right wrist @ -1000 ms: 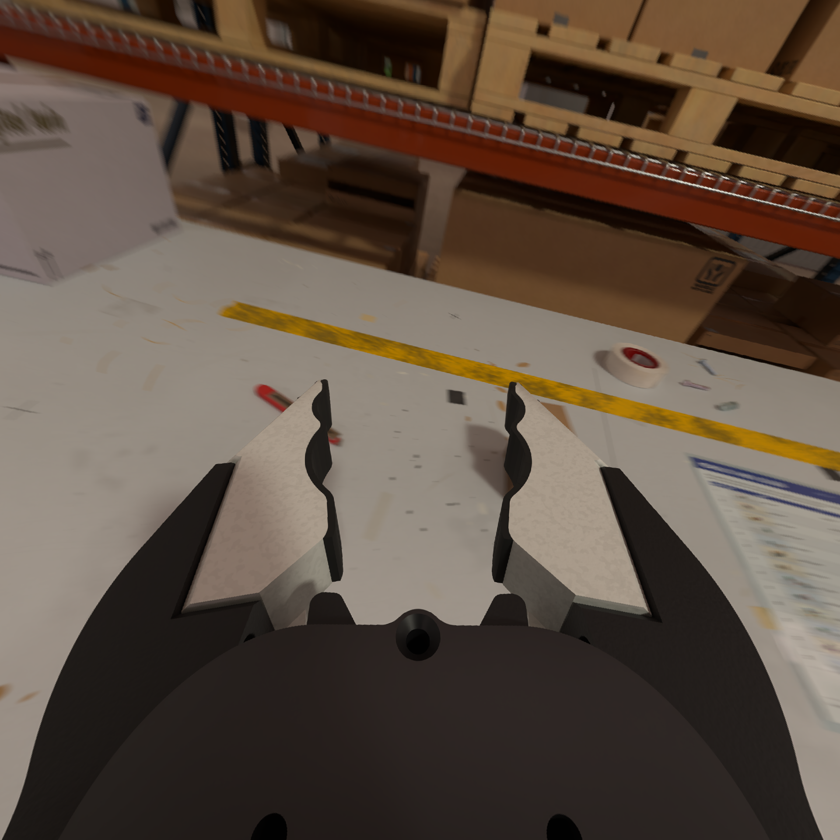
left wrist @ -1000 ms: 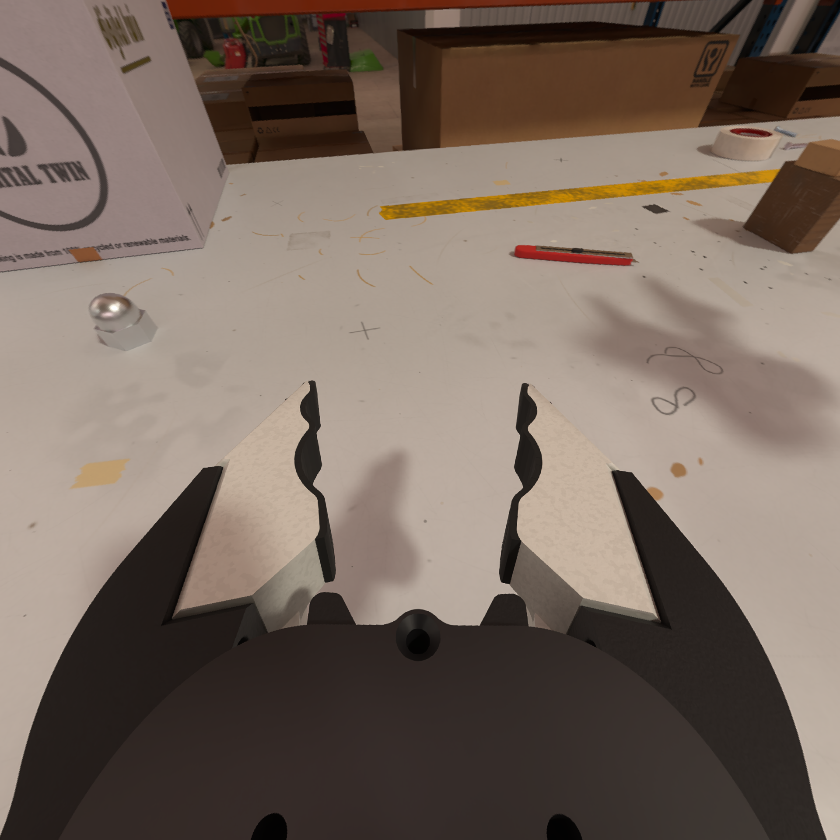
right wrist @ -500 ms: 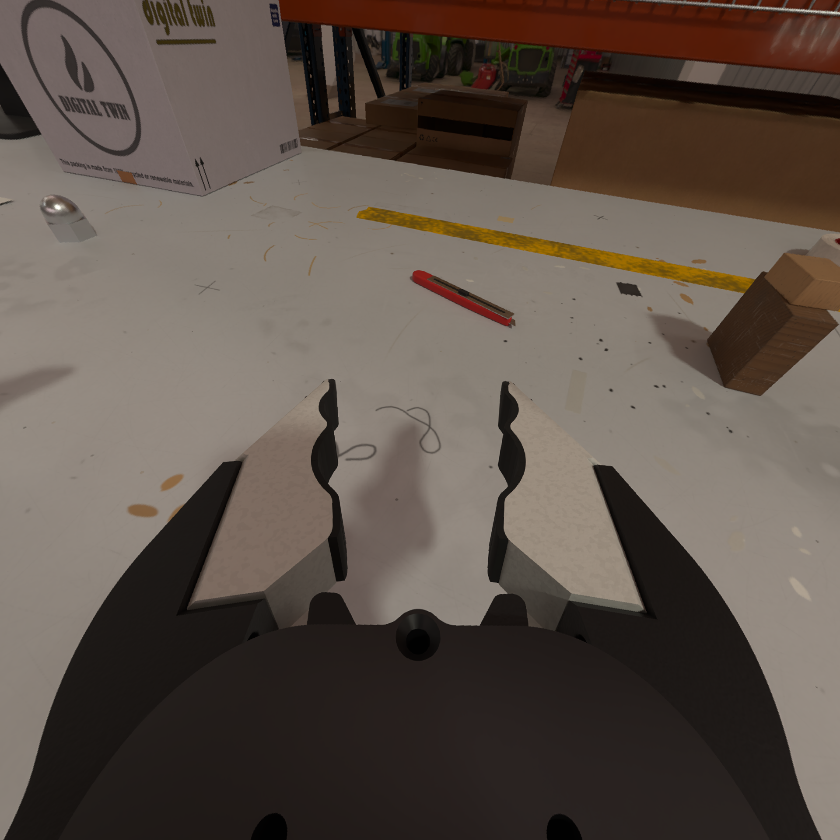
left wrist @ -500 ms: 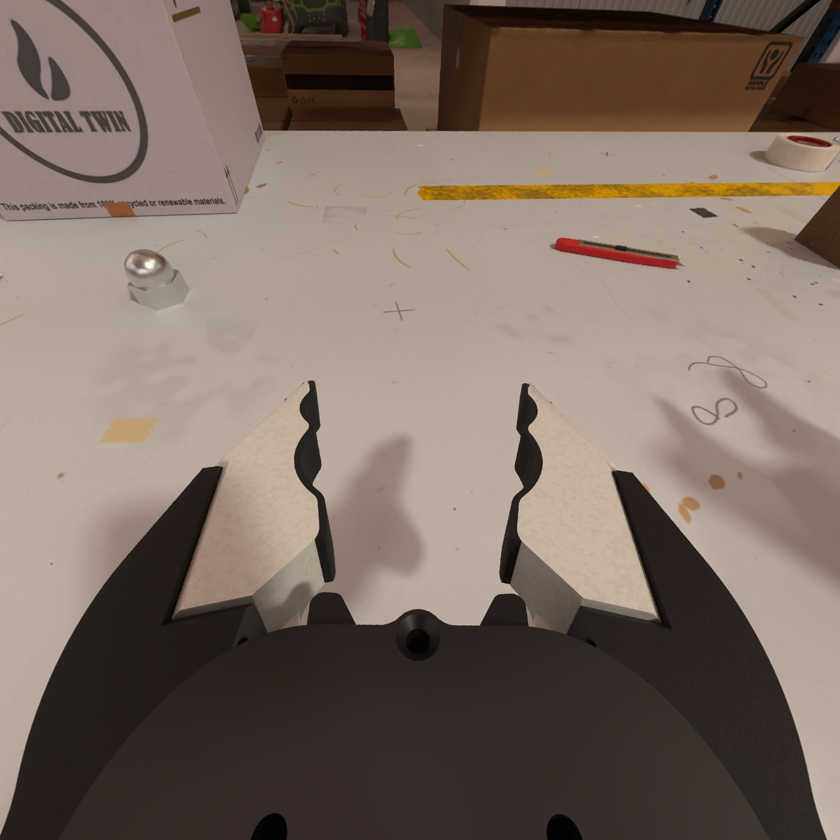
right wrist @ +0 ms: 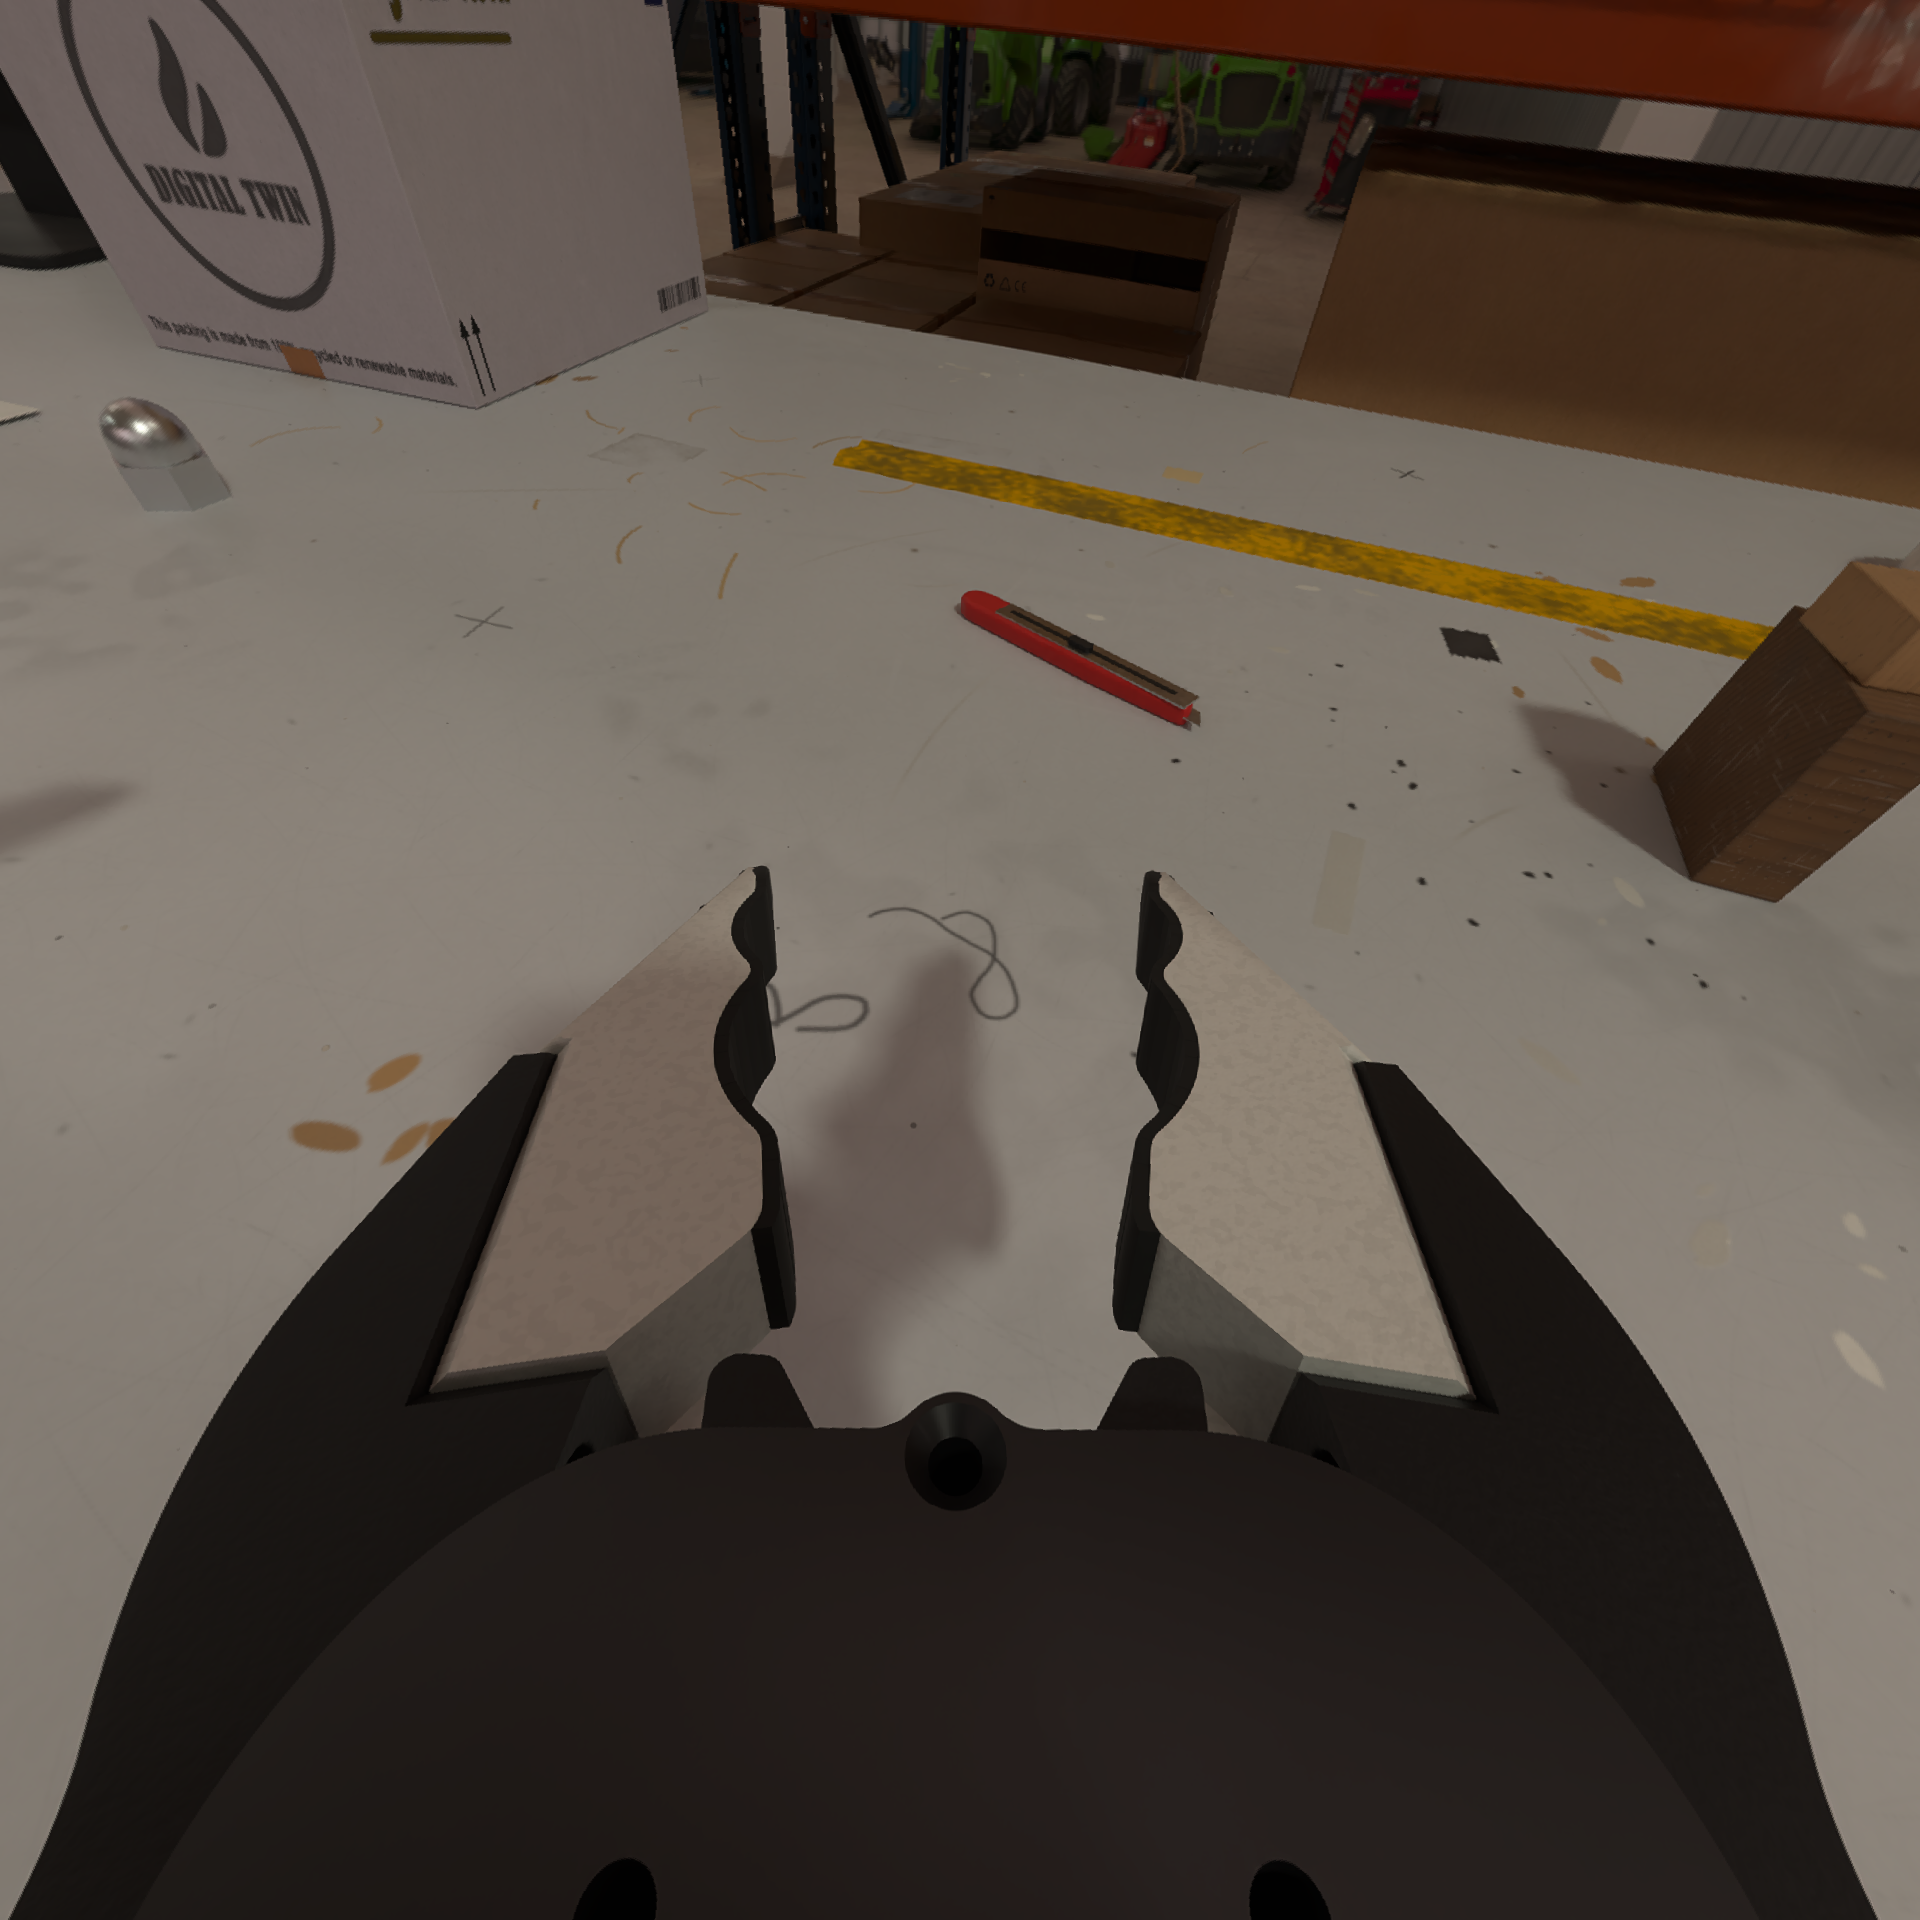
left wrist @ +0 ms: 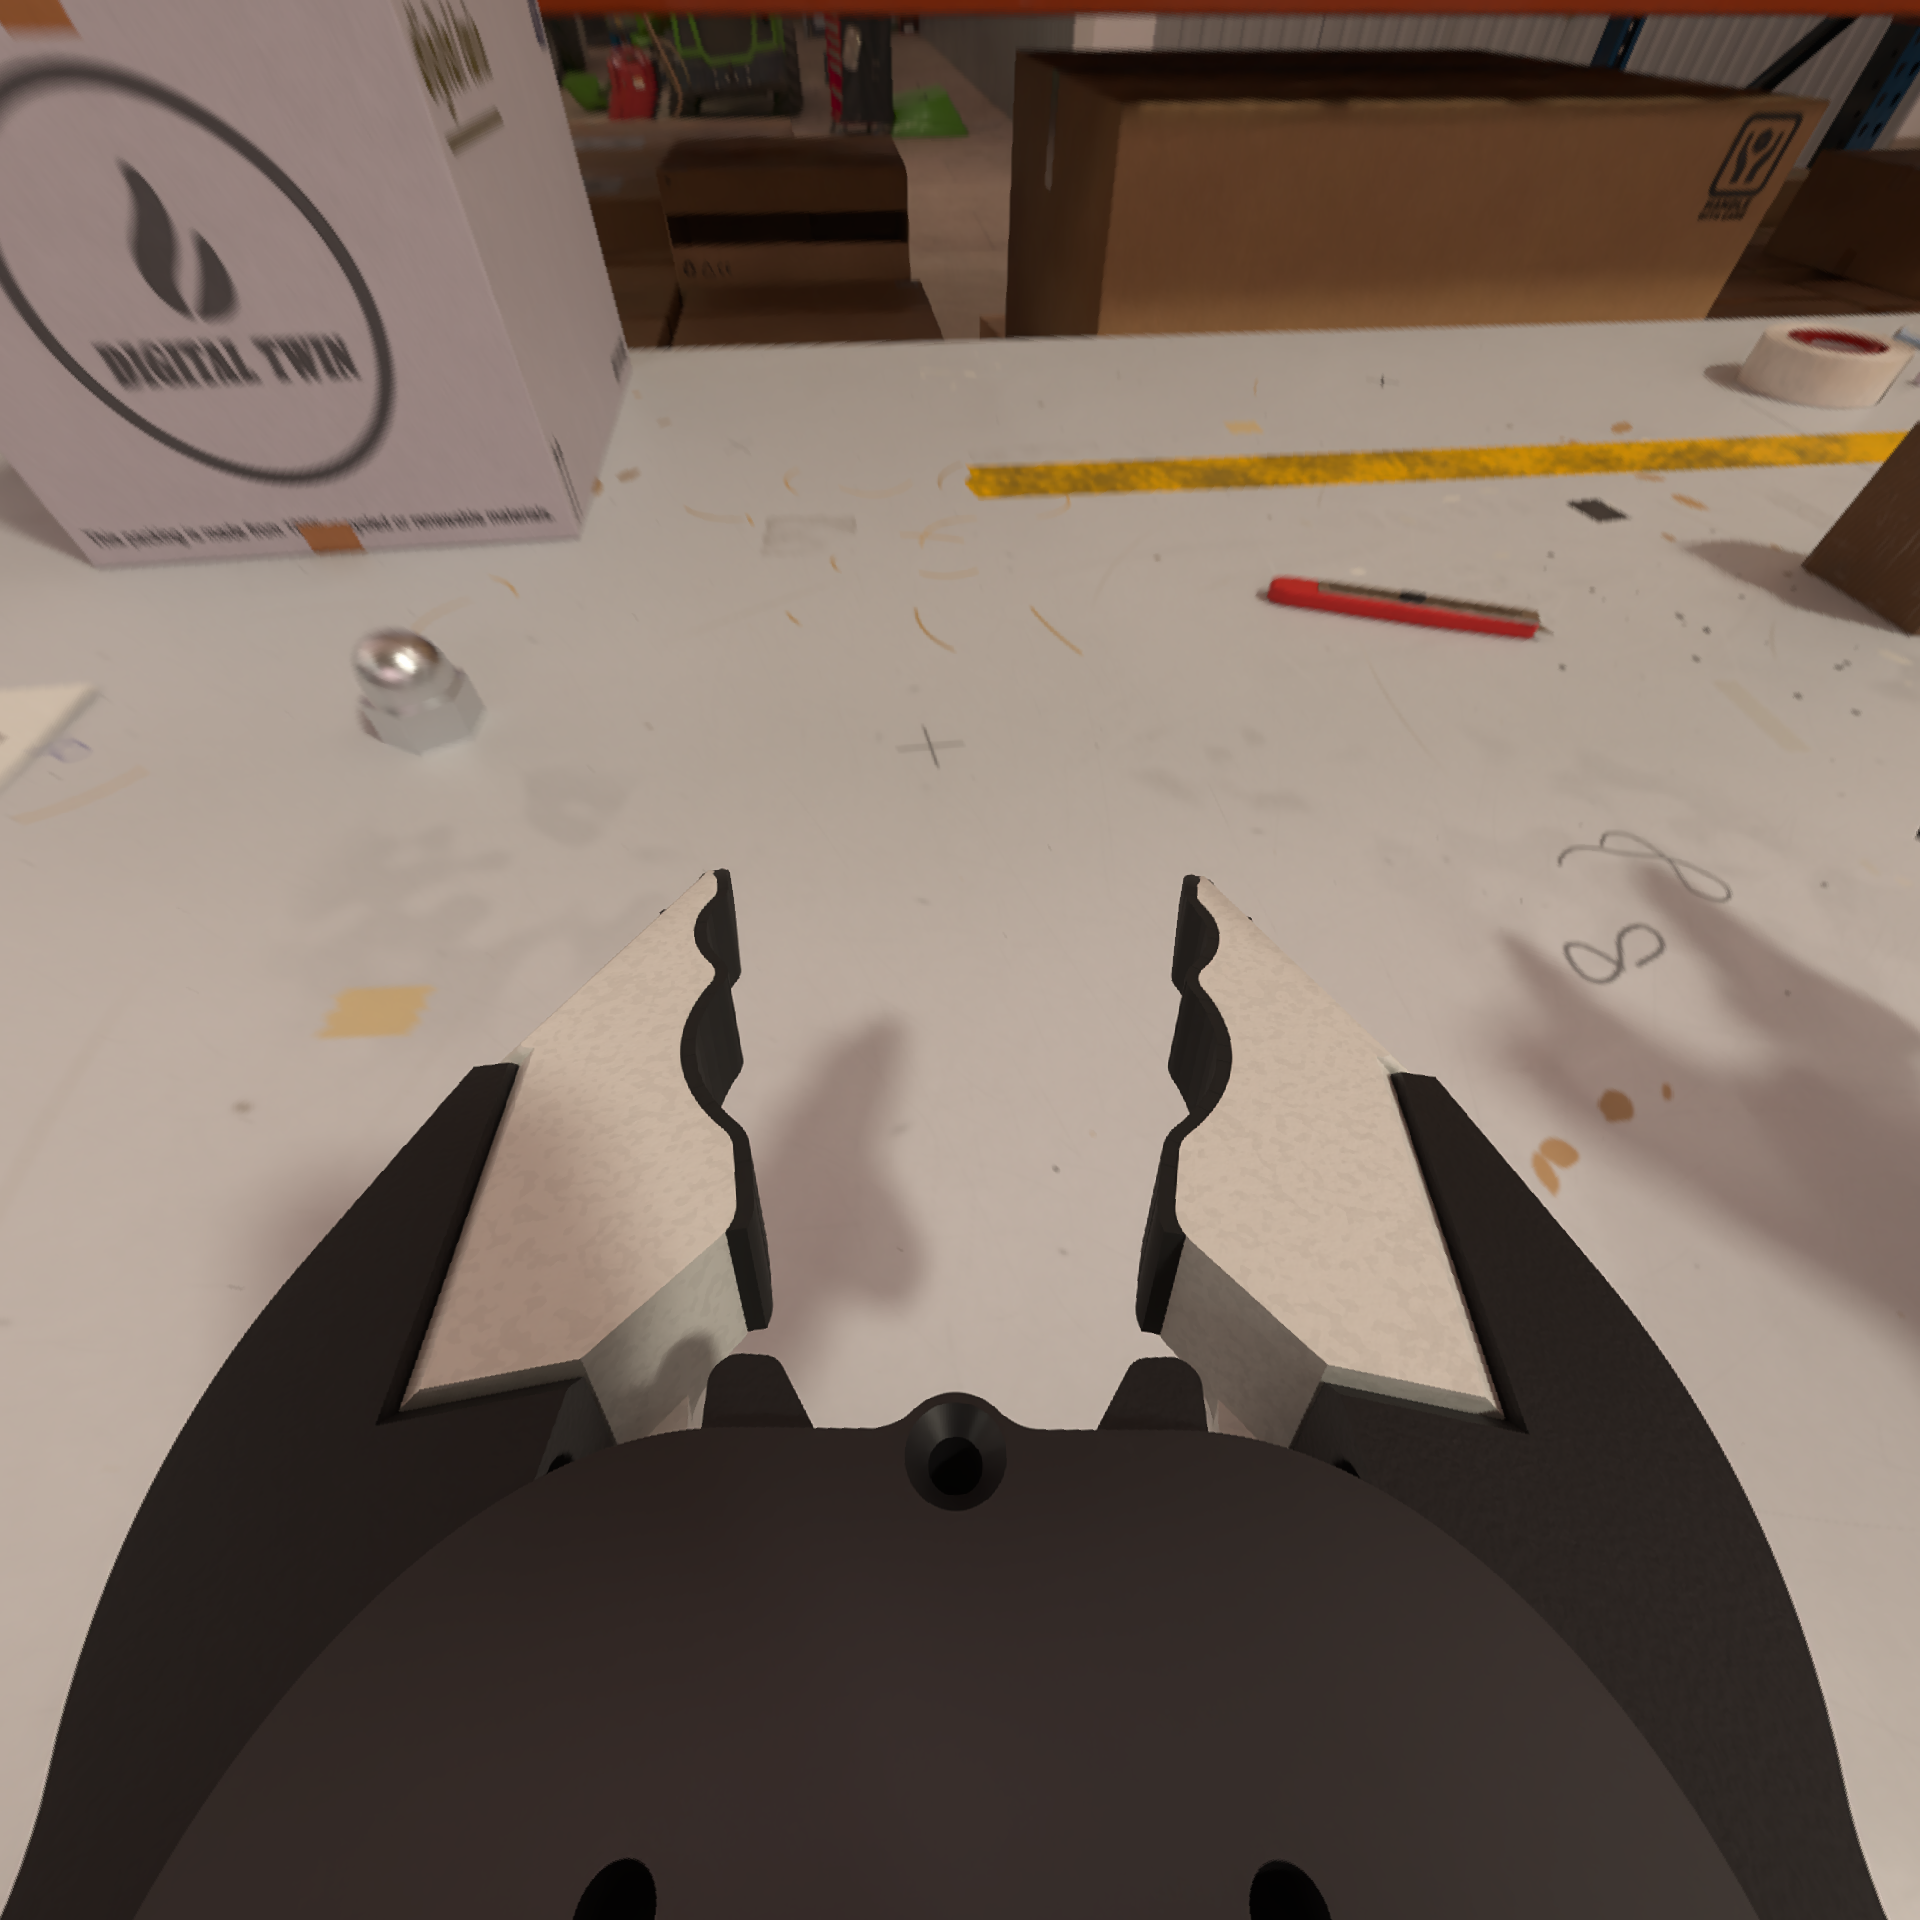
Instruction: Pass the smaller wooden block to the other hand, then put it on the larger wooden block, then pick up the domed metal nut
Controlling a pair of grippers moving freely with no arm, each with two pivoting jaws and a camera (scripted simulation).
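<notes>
The domed metal nut (left wrist: 414, 688) stands on the white table, ahead and to the left of my left gripper (left wrist: 954, 878), which is open and empty. The nut also shows far left in the right wrist view (right wrist: 161, 457). My right gripper (right wrist: 954, 873) is open and empty over a pencil scribble. The larger dark wooden block (right wrist: 1787, 758) stands at the right edge, with the smaller light wooden block (right wrist: 1870, 623) resting on top of it. Only a corner of the larger block (left wrist: 1870, 551) shows in the left wrist view.
A white printed carton (left wrist: 270, 281) stands behind the nut, also seen in the right wrist view (right wrist: 395, 177). A red utility knife (left wrist: 1403, 606) lies mid-table. A yellow tape strip (left wrist: 1434, 465) and a tape roll (left wrist: 1823, 364) lie farther back. Brown boxes stand beyond the table edge.
The left gripper has turned left and moved forward, bringing the nut nearer centre. The right gripper swung down and left from the shelf view and off the blocks. Both stayed open.
</notes>
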